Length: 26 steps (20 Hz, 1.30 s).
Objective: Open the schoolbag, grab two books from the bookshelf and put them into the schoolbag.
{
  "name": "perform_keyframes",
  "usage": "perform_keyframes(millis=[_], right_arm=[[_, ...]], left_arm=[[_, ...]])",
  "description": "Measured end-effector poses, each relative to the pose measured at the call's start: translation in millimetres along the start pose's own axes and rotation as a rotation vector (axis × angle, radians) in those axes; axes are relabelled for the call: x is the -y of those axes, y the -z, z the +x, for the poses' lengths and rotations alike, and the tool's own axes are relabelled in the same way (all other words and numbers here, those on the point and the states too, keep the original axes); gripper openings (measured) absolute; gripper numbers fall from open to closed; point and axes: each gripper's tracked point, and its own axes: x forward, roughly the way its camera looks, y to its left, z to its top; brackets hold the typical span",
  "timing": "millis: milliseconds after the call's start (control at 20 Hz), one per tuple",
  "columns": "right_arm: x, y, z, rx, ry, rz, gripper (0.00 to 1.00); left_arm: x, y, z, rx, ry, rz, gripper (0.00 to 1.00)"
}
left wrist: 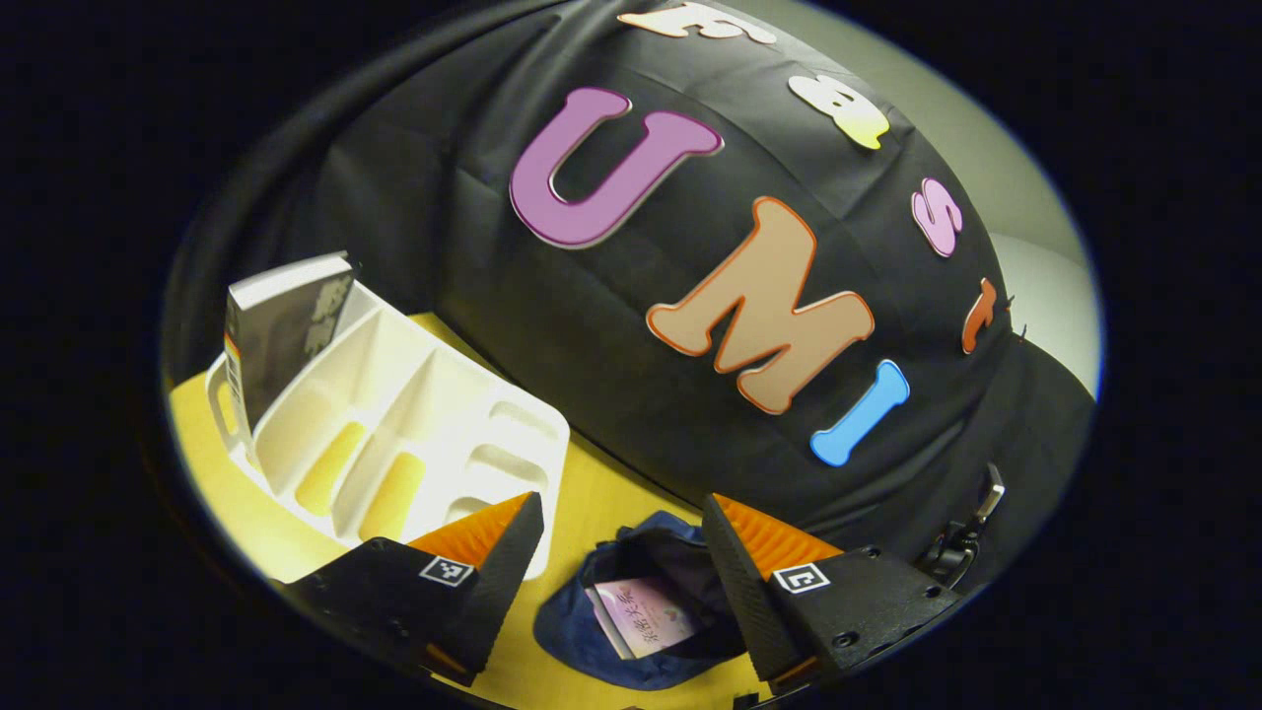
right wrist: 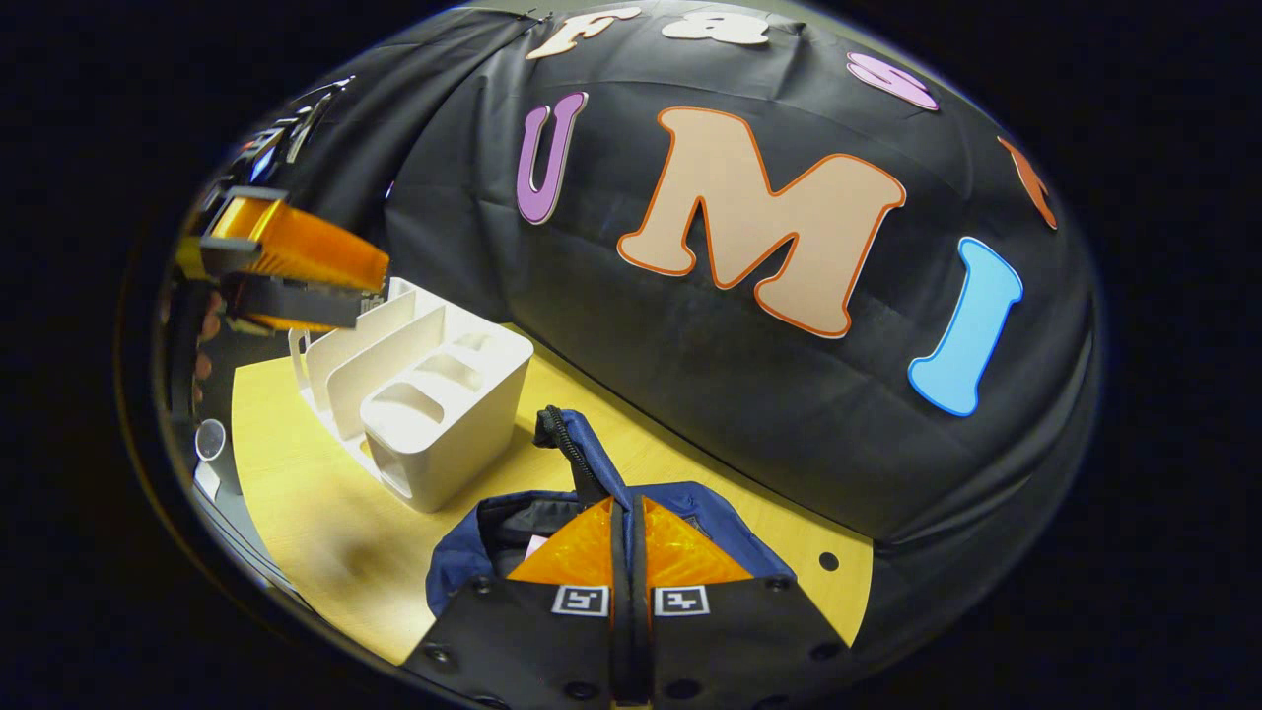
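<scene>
We are holding the left gripper (left wrist: 621, 552) wide open and empty above the table (left wrist: 611, 493). In the left gripper view the bag (left wrist: 601, 641) is lying open at 6 o'clock between our fingers, with one book (left wrist: 646, 613) already showing inside it. The shelf (left wrist: 414, 434) is sitting at 9 o'clock, with a second book (left wrist: 281, 330) standing in its far slot, at 10 o'clock.

We are keeping the right gripper (right wrist: 627, 552) closed just over the bag's mouth; in the right gripper view its jaws are meeting on the flap (right wrist: 582, 454), it seems, though we cannot tell how firm the hold is.

We are judging the risks now. If that hold slackens, the mouth may sag shut before the second book arrives. Reaching wide open, the left fingers may catch a shelf divider and drag the light shelf, or nip only the book's corner, so it tips out.
</scene>
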Motion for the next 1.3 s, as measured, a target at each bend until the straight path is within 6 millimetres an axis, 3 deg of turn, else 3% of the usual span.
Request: perform_keyframes(millis=[300,700,950,1050,1100,1300], right_arm=[[-3.4,1.3,4.8,-0.009,0.025,-0.006,0.03],[-3.3,2.7,7.4,-0.029,0.065,-0.002,0.03],[-5.6,3.8,9.4,-0.044,0.091,-0.001,0.03],[-5.7,4.9,10.0,-0.052,0.099,0.001,0.03],[-5.8,6.0,10.6,-0.055,0.105,-0.001,0.03],[-4.7,8.0,10.8,-0.072,0.128,0.002,0.03]], left_arm=[[-60.1,-83.2,-8.0,0.073,-0.111,0.027,0.94],[-142.0,-140.2,-12.9,0.048,-0.291,0.173,0.93],[-189.6,-147.7,3.9,-0.039,-0.399,0.312,0.93],[-210.3,-142.2,12.0,-0.087,-0.436,0.319,0.89],[-220.6,-138.6,15.8,-0.109,-0.449,0.319,0.94],[-243.9,-121.5,31.2,-0.196,-0.485,0.307,0.89]])
